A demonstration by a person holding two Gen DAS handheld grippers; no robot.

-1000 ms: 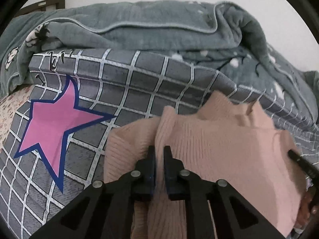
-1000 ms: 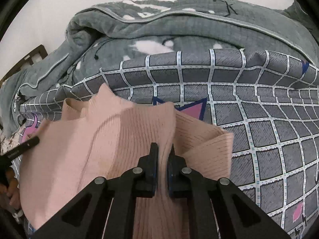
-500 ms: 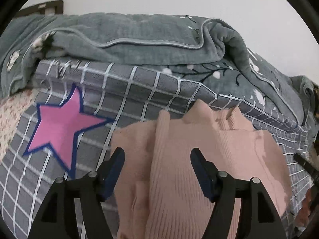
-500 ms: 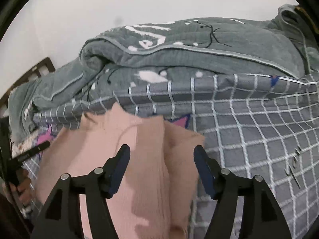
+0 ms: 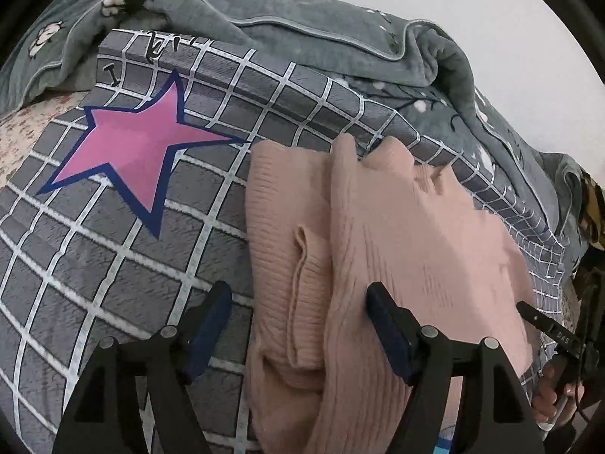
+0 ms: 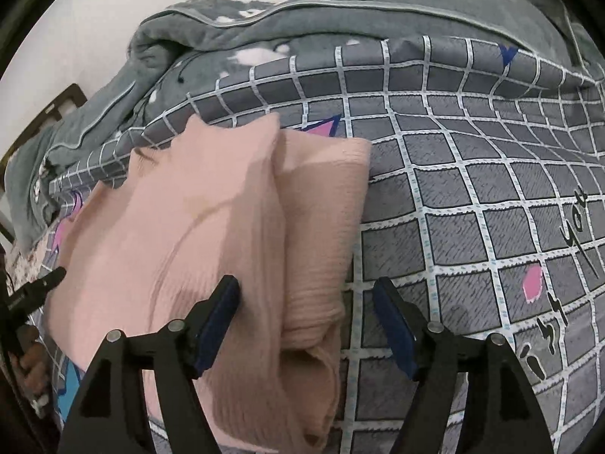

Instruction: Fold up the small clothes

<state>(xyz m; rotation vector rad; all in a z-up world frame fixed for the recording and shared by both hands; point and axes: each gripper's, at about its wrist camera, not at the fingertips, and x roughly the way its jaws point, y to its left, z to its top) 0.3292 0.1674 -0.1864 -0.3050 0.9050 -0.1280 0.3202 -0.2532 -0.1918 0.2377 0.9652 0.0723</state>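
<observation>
A pink ribbed sweater [image 5: 416,234] lies on the grey checked bedspread [image 5: 113,272], its sleeves folded in over the body, collar toward the rumpled grey blanket [image 5: 302,38] along the far edge. The left gripper [image 5: 298,302] has just been opening and now stands wide above the sweater's left folded edge, pads clear of the knit. The right gripper [image 6: 306,302] has likewise just been opening and stands wide over the right folded edge, gripping nothing. A pink star [image 5: 140,151] is printed left of the sweater
</observation>
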